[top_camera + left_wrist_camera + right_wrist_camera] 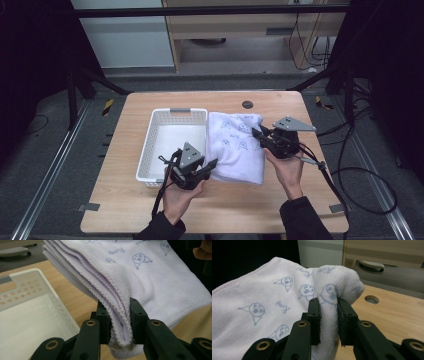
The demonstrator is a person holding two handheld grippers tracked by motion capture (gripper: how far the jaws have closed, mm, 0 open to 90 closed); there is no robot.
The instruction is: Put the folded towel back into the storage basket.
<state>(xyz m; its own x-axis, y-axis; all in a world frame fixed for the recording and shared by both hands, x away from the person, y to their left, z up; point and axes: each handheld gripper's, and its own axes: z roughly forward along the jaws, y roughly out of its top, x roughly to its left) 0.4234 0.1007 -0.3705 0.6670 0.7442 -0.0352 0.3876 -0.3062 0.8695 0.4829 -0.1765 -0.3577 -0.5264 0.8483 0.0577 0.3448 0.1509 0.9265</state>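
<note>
High view is looking down from above the table [125, 210]; both gripper views are sitting close along their jaws, sharing the towel [235, 145] at center frame.

Dim, soft overhead light; dark surroundings, sharp close-ups.

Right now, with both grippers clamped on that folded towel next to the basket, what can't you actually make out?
- Underside of the towel: hidden in the high view by its own folds.
- Printed words on the towel: too small and blurred in both gripper views.
- Basket near end: cut off by the left gripper view's edge.
- Left gripper fingertips: covered by cloth.
</note>
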